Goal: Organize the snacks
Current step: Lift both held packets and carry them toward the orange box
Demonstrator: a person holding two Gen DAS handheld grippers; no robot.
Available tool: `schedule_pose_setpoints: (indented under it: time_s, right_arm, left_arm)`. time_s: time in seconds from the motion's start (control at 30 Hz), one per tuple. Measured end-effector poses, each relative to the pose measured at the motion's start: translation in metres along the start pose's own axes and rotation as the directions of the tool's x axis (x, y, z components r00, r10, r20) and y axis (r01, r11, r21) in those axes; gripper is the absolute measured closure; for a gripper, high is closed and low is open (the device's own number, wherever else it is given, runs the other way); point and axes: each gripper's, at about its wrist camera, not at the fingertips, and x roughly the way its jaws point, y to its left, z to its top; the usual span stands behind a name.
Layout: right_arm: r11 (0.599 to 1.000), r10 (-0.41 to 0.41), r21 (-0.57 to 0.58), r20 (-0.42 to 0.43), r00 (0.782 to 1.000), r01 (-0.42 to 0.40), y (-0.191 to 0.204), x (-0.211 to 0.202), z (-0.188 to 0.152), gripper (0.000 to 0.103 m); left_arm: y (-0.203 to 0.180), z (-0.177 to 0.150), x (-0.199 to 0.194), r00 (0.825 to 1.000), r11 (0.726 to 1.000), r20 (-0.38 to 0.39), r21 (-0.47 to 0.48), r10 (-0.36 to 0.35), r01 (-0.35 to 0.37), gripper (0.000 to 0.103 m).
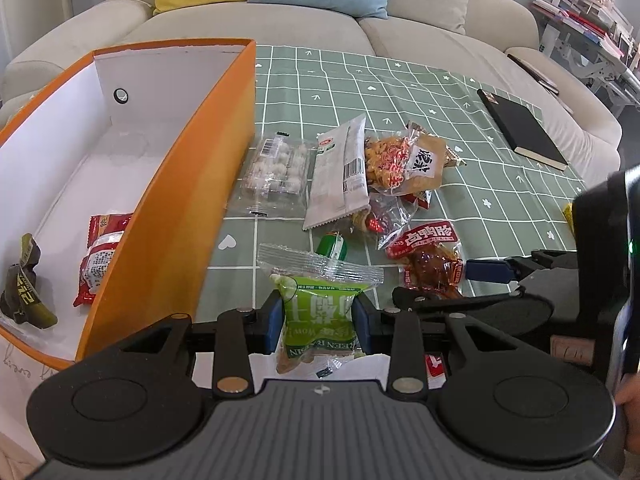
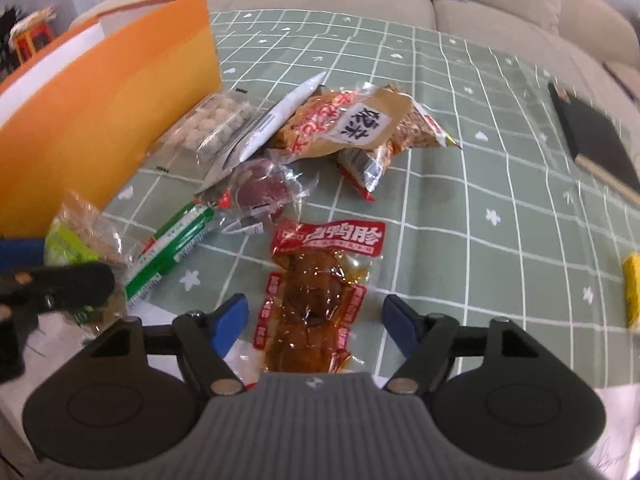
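My left gripper (image 1: 319, 322) is shut on a green raisin packet (image 1: 318, 312), held just right of the orange box (image 1: 188, 208). The box holds a red packet (image 1: 98, 260) and a dark green packet (image 1: 24, 284). My right gripper (image 2: 312, 322) is open, its blue pads either side of a red duck-gizzard packet (image 2: 316, 296) lying on the green checked cloth (image 2: 460, 200). The same packet shows in the left wrist view (image 1: 430, 258), with the right gripper (image 1: 496, 276) beside it. The left gripper and raisin packet (image 2: 76, 240) show at the left of the right wrist view.
A pile of snacks lies mid-table: a clear tray of white balls (image 1: 276, 168), a white packet (image 1: 340, 172), a brown-label bag (image 1: 404, 160), a green tube (image 2: 172, 248). A black notebook (image 1: 524, 130) lies far right, a yellow item (image 2: 632, 288) at the right edge. A sofa stands behind.
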Motion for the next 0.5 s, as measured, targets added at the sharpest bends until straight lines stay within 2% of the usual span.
schedule_pose_setpoints:
  time_s: [0.07,0.17,0.33,0.43,0.5]
  right_arm:
    - [1.0,0.009,-0.013,0.012,1.0,-0.009,0.003,-0.003,-0.001,0.042]
    - [1.0,0.015,-0.013,0.015,1.0,-0.015,0.004,-0.005,-0.001,0.047]
    - [0.999,-0.008,-0.047,0.014,1.0,0.008,0.012,-0.012,-0.004,0.049]
    - [0.999,-0.011,-0.04,0.041,0.999,0.012,0.014,-0.022,-0.003,0.057]
    - [1.0,-0.007,-0.021,0.024,1.0,0.008,0.011,-0.026,-0.003,0.059]
  left_arm:
    - [0.0,0.0,0.0,1.0,1.0,0.0,-0.001,0.0,0.0,0.063]
    - [-0.001,0.0,0.0,1.0,1.0,-0.001,0.001,0.0,0.0,0.063]
    - [-0.001,-0.001,-0.002,1.0,1.0,0.005,0.005,-0.002,0.002,0.063]
    - [-0.001,0.0,-0.005,1.0,1.0,0.01,0.005,-0.002,0.002,0.063]
    - [-0.001,0.0,-0.007,1.0,1.0,0.015,0.009,-0.003,0.002,0.063]
